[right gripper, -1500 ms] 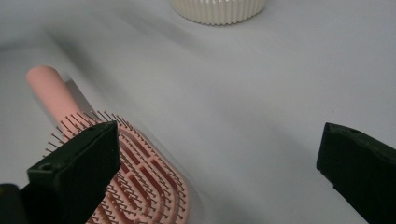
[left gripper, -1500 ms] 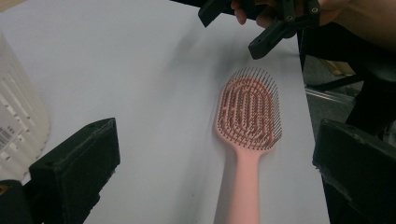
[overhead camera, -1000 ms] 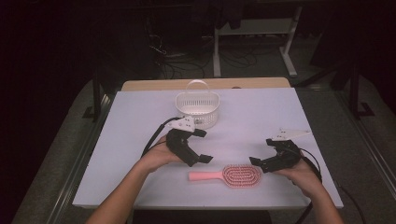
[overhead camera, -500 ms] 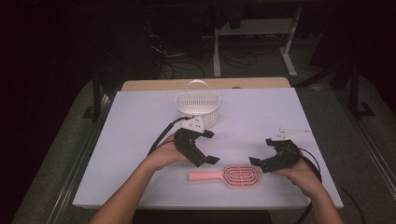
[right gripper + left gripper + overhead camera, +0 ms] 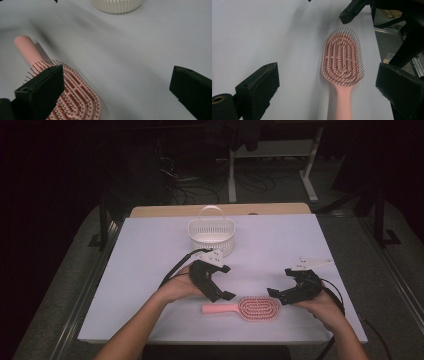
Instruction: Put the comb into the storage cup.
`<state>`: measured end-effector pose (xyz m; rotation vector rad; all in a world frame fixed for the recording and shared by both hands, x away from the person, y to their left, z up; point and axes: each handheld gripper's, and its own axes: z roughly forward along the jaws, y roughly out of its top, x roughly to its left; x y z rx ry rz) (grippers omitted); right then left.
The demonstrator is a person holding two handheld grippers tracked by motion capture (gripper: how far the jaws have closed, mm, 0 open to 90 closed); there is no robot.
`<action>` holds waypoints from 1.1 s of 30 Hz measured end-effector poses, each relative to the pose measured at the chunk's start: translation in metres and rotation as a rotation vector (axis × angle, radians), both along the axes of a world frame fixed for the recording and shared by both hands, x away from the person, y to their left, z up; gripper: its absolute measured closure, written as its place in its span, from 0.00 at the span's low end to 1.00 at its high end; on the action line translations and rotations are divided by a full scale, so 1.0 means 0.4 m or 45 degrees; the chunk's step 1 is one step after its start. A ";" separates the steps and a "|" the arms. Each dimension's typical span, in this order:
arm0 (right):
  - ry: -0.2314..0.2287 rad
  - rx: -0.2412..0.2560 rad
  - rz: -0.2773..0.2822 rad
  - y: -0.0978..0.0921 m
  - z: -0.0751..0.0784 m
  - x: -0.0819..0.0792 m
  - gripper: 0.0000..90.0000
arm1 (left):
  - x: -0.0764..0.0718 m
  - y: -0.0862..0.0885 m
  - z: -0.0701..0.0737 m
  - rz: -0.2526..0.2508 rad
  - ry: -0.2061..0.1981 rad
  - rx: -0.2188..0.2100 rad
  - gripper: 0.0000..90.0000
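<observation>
High view shows the left gripper (image 5: 216, 282) hanging over the table just behind the handle end of the pink hairbrush (image 5: 246, 308), its jaws spread wide and gripping nothing. Left gripper view confirms it: the two black jaws stand far apart at the bottom corners, and the hairbrush (image 5: 342, 62) lies flat between them farther off, bristles up, handle toward the camera. The right gripper (image 5: 285, 292) sits just beside the brush head on the other side, jaws also wide apart and empty; in the right gripper view one jaw overlaps the bristled head (image 5: 75, 100), but I cannot tell whether it touches it.

By my reading, the work is at its very start: the brush rests on the white table (image 5: 150, 250) near the front edge, ungrasped, and the white basket (image 5: 211, 236) toward the back looks empty, well apart from the brush. A grasp, a lift and presumably a carry to the basket are left.

The basket's floor is hard to make out from the high view, and the right gripper view cuts it off at the top edge. The handle's tip is cropped in the left gripper view.
</observation>
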<state>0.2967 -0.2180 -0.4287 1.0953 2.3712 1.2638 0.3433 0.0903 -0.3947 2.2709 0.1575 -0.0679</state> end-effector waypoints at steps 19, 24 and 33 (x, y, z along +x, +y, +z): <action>0.003 -0.003 -0.001 0.001 -0.001 0.000 0.00 | -0.009 -0.022 -0.004 -0.052 -0.028 0.131 0.15; 0.003 0.000 -0.001 0.000 0.000 0.000 0.00 | -0.008 -0.027 -0.004 -0.058 -0.026 0.155 0.16; 0.004 0.001 0.002 0.001 -0.001 0.002 0.00 | -0.010 -0.039 -0.005 -0.082 -0.022 0.210 0.29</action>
